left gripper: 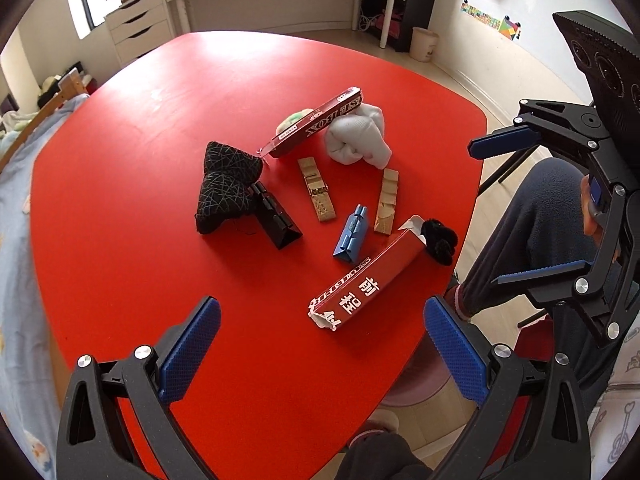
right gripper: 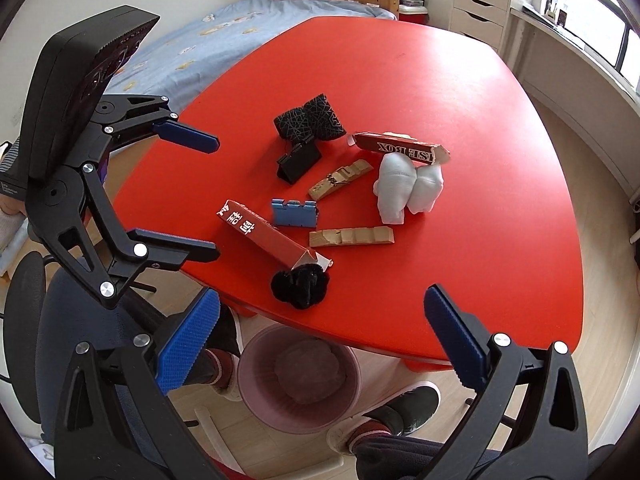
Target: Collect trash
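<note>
On the red table [left gripper: 160, 160] [right gripper: 460, 120] lie a torn dark red box [left gripper: 364, 284] [right gripper: 268, 236], a second dark red box [left gripper: 316, 124] [right gripper: 396, 148], a blue folded card piece [left gripper: 352, 236] [right gripper: 296, 214], a black one [left gripper: 276, 220] [right gripper: 300, 162] and two brown cardboard strips [left gripper: 316, 194] [right gripper: 352, 237]. My left gripper [left gripper: 324, 344] [right gripper: 200, 196] hovers open over the near table edge, holding nothing. My right gripper [right gripper: 322, 336] [left gripper: 516, 208] hangs open off the table's edge, above a pink bin [right gripper: 256, 404].
Rolled white socks [left gripper: 358, 136] [right gripper: 408, 188], a black patterned sock [left gripper: 224, 188] [right gripper: 310, 120] and a black fuzzy ball [left gripper: 440, 240] [right gripper: 300, 286] lie among the trash. The person's legs and a chair are by the table. A bed stands beyond it.
</note>
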The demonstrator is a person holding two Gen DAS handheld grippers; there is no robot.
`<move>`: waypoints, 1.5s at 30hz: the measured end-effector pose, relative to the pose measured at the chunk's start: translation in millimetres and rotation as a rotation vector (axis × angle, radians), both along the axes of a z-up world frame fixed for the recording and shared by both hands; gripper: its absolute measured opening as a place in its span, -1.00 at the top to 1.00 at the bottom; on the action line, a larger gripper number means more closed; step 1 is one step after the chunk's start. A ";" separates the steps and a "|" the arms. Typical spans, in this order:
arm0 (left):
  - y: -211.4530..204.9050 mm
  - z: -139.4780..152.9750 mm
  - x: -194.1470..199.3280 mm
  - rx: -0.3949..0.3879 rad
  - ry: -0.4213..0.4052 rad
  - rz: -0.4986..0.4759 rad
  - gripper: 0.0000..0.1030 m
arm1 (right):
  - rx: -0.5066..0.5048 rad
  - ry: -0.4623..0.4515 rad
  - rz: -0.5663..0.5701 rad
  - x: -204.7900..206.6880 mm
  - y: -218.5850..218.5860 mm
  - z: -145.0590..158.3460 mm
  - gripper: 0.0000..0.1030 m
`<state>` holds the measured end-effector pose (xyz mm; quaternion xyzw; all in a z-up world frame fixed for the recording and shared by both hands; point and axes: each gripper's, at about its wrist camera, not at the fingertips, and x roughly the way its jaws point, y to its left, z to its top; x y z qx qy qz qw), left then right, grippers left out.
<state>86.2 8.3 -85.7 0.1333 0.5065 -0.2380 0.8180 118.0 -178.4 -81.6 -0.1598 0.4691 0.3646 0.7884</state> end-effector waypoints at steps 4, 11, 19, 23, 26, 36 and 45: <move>-1.7 -3.9 3.5 -0.013 0.017 -0.035 -0.49 | -0.008 0.005 0.008 2.6 4.4 -5.9 -0.72; -4.3 -7.5 0.9 -0.024 0.018 -0.071 -0.15 | -0.026 0.031 0.026 7.5 9.4 -15.0 -0.23; -10.1 -9.8 1.8 -0.038 0.027 -0.082 0.32 | -0.030 0.041 0.042 7.0 19.7 -18.9 0.24; -11.0 -8.0 -0.4 -0.030 0.021 -0.075 0.46 | -0.034 0.042 0.037 7.5 20.2 -22.3 0.52; -9.7 -7.0 -1.4 -0.038 0.024 -0.062 0.61 | -0.027 0.047 0.026 10.2 16.4 -22.7 0.66; -11.2 -5.4 -6.7 -0.074 0.013 -0.013 0.74 | -0.004 0.039 0.002 14.3 4.5 -15.4 0.70; -12.6 3.4 -24.3 -0.080 -0.002 0.037 0.74 | 0.022 0.021 -0.008 12.1 -6.9 0.6 0.70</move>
